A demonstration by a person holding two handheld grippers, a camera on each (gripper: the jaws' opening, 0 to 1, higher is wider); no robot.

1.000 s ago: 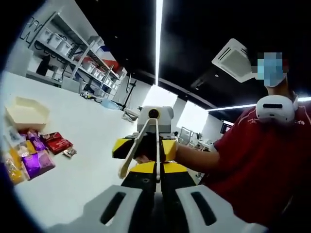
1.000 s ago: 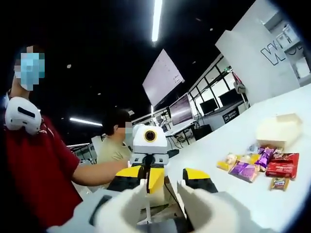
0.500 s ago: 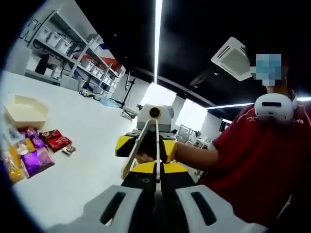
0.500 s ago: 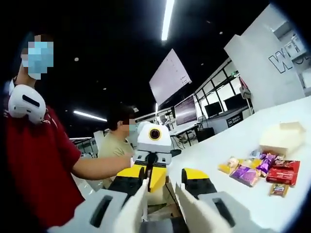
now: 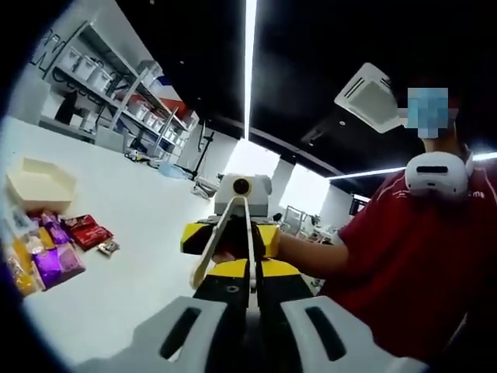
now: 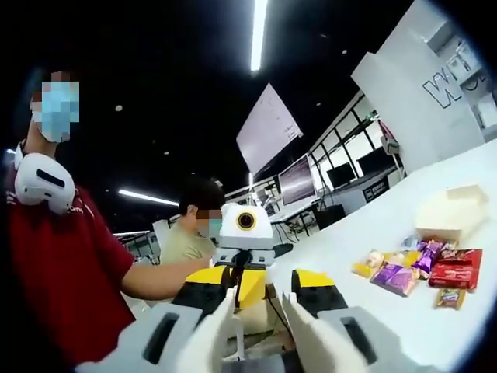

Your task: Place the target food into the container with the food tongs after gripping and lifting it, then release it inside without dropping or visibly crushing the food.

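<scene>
Tongs (image 5: 225, 237) clamped in right claw (image 6: 256, 315) for reach; left claw (image 5: 247, 311) narrow, empty; snacks (image 6: 411, 272) beside container (image 6: 449, 210) on table (image 5: 147, 233).

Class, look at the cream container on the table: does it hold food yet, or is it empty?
Empty, as far as visible: the container shows a bare interior; the snack packets lie beside it.

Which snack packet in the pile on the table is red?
The flat red packet on the white table, just below the cream container; its neighbours are purple or yellow.
</scene>
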